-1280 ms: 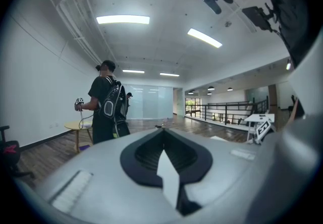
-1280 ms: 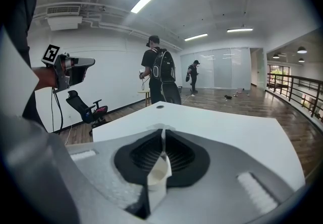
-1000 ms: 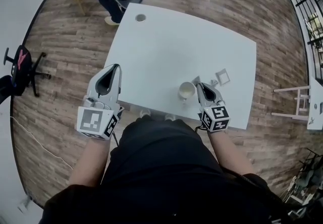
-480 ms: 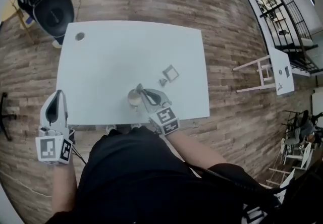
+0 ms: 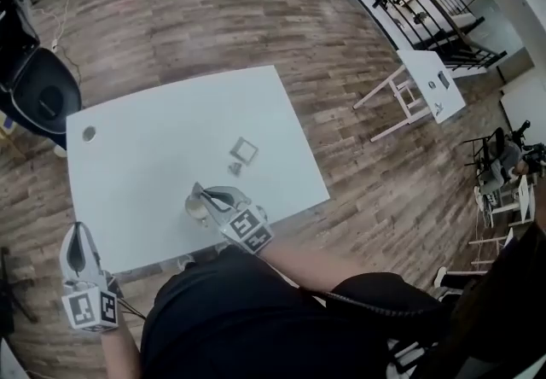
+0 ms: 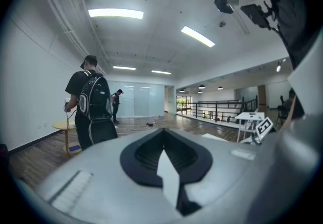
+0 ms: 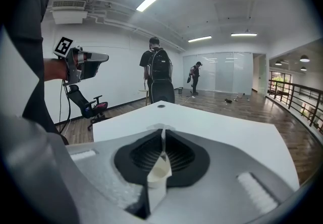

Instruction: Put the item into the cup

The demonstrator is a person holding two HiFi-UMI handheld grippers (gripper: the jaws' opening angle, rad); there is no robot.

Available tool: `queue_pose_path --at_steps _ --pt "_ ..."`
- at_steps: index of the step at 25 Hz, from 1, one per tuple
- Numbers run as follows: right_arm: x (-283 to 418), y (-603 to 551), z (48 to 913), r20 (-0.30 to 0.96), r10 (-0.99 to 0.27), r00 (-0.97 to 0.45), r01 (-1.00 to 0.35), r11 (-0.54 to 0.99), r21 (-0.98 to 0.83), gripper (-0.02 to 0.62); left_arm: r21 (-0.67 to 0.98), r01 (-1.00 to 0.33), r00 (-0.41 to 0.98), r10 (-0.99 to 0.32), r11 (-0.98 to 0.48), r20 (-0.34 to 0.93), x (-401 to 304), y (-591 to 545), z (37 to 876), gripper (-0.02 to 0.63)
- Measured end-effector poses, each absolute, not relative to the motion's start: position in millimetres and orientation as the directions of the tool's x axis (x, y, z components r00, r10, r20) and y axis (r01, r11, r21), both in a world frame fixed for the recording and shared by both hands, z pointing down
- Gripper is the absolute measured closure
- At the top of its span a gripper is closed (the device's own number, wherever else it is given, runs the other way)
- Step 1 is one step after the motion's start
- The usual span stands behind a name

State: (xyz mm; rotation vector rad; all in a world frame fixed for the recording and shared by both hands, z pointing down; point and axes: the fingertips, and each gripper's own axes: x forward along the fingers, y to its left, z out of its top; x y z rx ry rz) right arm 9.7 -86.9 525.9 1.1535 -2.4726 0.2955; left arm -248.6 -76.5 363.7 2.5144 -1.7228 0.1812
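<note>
Nearest, off the near edge of the table (image 5: 153, 155), the left gripper (image 5: 78, 232) hangs with its jaws pressed together and nothing between them. At that edge the right gripper (image 7: 162, 132) pinches the thin cream wall of the cup (image 5: 197, 210). The cup looks light and easy to crush or tip, so a gentle hold at the rim suits it. Beyond it lies the small grey item (image 5: 235, 168), apart from the cup and just beside a square piece (image 5: 244, 149). The item is probably light and stiff. It is best taken across its sides with the jaw tips.
</note>
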Motion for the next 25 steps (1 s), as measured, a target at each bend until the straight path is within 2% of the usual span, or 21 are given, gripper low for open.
queue_pose_path --at_steps 14,25 --pt "22.9 -82.3 522.5 0.453 -0.7 -0.552 -0.788 0.616 -0.008 0.578 0.02 -0.928 0.371 -0.921 -0.371 0.116 -249.7 -97.2 359.2 0.607" --pt "27.1 -83.4 520.5 0.459 -0.688 -0.562 -0.777 0.63 -0.007 0.578 0.016 -0.92 0.39 -0.91 -0.392 0.137 -229.7 -98.1 360.9 0.607"
